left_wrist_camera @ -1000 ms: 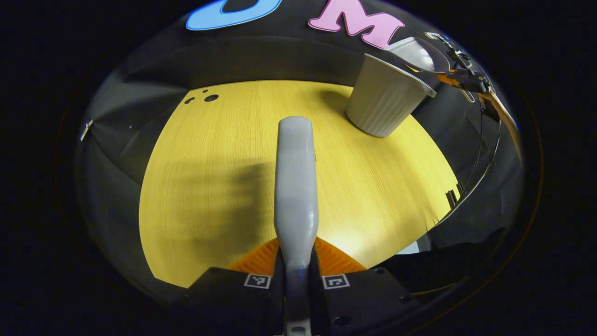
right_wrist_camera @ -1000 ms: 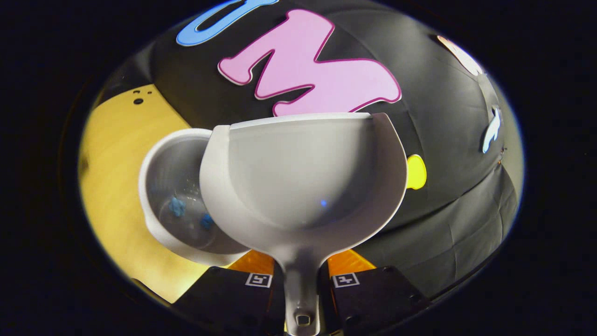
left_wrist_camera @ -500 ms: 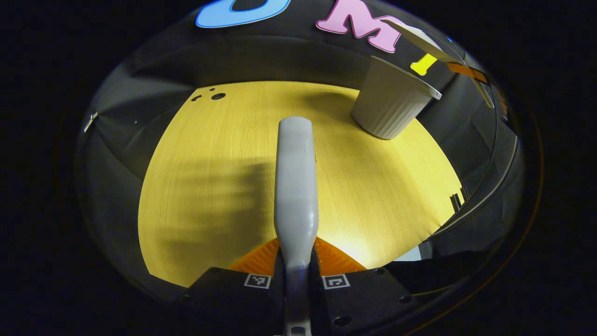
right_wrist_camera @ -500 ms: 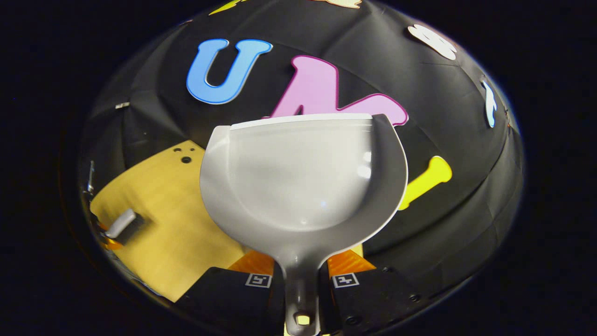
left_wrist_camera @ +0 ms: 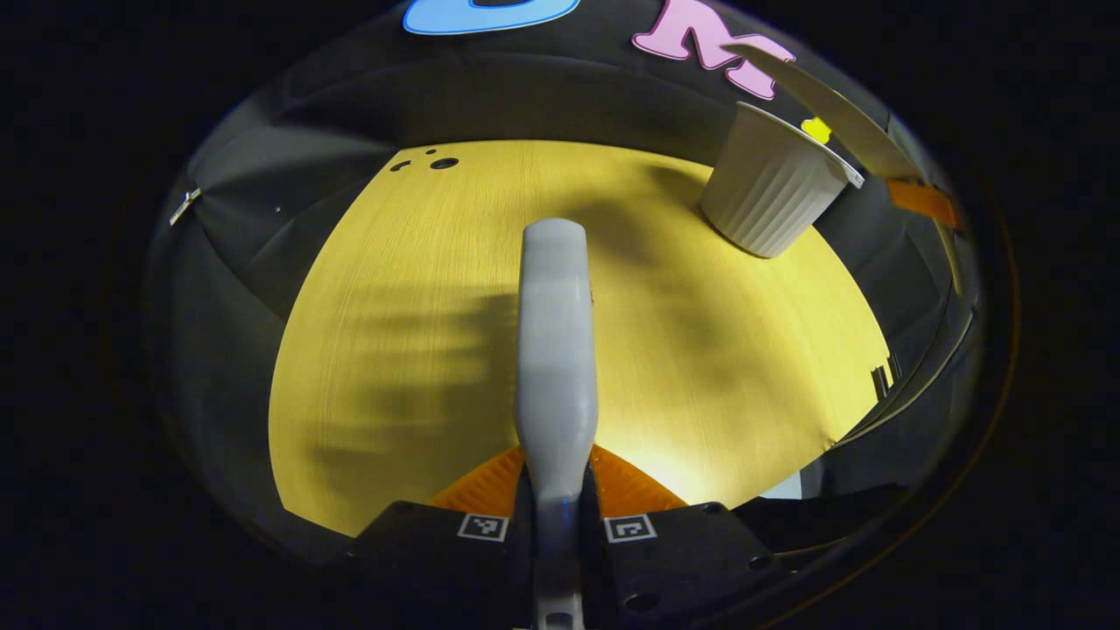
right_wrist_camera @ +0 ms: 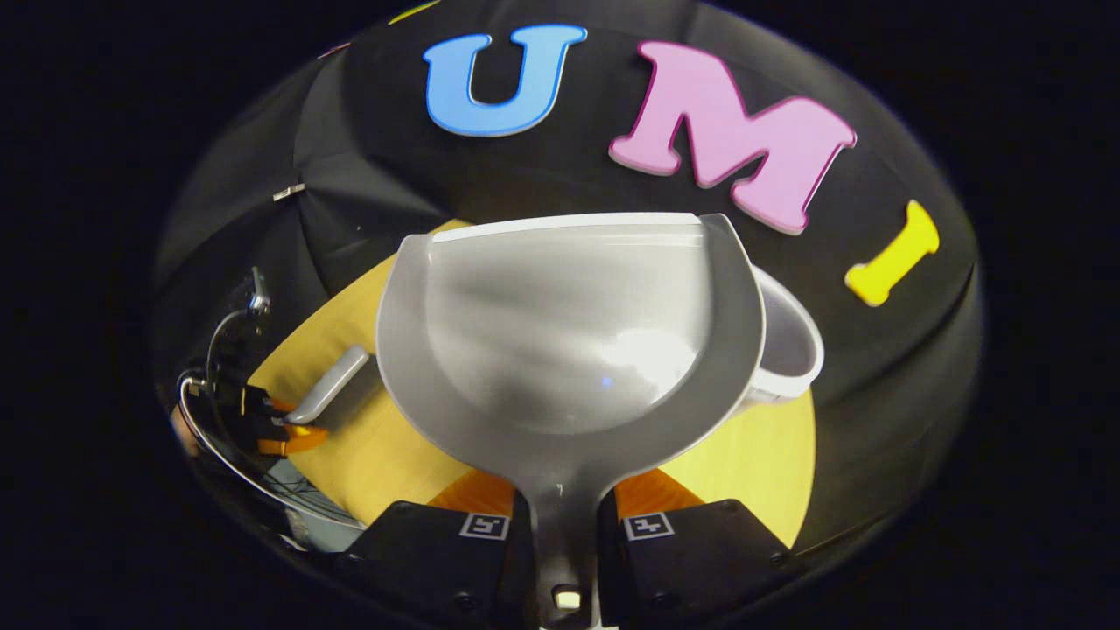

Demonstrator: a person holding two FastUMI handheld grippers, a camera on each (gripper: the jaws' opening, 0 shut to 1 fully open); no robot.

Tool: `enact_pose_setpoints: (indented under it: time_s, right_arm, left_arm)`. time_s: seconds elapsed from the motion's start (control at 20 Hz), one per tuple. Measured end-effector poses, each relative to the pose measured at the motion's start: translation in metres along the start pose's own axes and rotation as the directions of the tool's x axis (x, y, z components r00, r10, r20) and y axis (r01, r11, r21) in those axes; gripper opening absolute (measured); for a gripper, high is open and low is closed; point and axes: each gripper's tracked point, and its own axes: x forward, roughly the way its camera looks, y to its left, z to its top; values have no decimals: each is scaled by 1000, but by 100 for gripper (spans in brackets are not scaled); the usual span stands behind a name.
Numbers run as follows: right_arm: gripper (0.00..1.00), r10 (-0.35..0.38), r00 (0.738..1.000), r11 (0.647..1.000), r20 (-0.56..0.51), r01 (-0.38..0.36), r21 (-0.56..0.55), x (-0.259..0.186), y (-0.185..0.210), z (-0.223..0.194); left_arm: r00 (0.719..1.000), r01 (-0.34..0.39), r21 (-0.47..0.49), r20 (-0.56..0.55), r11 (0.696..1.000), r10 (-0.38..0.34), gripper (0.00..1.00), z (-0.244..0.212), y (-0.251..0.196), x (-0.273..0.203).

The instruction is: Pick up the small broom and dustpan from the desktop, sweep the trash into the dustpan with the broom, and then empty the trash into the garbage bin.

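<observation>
yellow wooden desktop (left_wrist_camera: pixel 420 289), small holes (left_wrist_camera: pixel 444 163)

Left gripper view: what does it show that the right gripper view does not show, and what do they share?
Left gripper view: the ribbed outer wall of the garbage bin, and small holes at the far corner of the desktop. Right gripper view: the inner bowl of the dustpan, and the left gripper from outside, its jaws on the broom. Both: broom, dustpan, garbage bin, desktop.
</observation>
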Motion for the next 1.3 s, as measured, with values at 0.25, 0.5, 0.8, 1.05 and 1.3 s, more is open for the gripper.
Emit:
enact_pose_setpoints:
  time_s: [0.25,0.5,0.8,1.05,1.3]
  right_arm:
    - [33,55,984,991,-169,-33,128,4,4,-67]
    - [32,69,956,978,-285,-9,207,23,19,-128]
    - [33,70,934,961,-351,31,276,32,19,-163]
    - [33,87,920,954,-382,33,297,37,23,-175]
    - [34,122,906,952,-404,9,307,35,27,-182]
  left_arm:
    - [999,-2,13,-42,1000,2,29,0,7,9]
    - [996,-7,12,-90,1000,8,26,0,7,13]
    - [987,-38,-26,-158,999,33,26,-3,7,23]
    - [979,-71,6,-191,997,71,26,-6,6,27]
    - [973,-95,37,-209,995,101,31,-6,6,32]
